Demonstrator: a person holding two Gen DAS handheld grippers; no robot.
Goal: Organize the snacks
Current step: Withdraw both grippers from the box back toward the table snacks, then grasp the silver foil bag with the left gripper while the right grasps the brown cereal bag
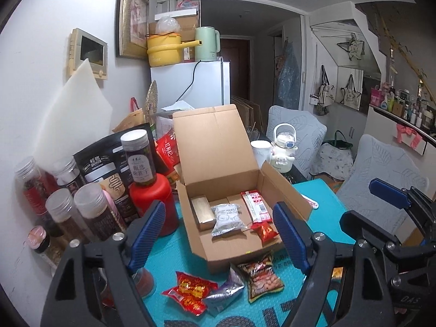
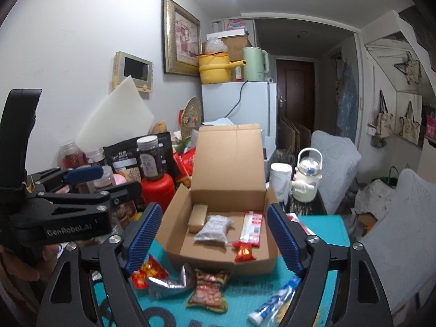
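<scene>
- Cardboard box sits lid-up on the teal mat; four items already lie inside: a tan block, a grey pouch, a red-and-white strip pack and a small red sachet.
- Outside the box, just in front of its near wall: a red wrapped snack, a silver pouch and a peanut pack, lying close together.
- Left gripper: jaws spread wide, nothing between them. Right gripper: likewise wide open and empty.
- Key relation: the loose snacks lie below and ahead of both claws, between claws and box. The red snack is to the left, so the left gripper looks nearer to it; the peanut pack sits nearer centre.
- The peanut pack's long axis runs roughly toward the box, so, by my judgement, a grasp across its width should suit it.
- Only the right wrist view shows a blue-and-white tube pack on the mat at the right, nearest the right gripper; the left view hides that spot behind the gripper body.
- Jars and bottles crowd the left edge; a wide left swing could clip them.
</scene>
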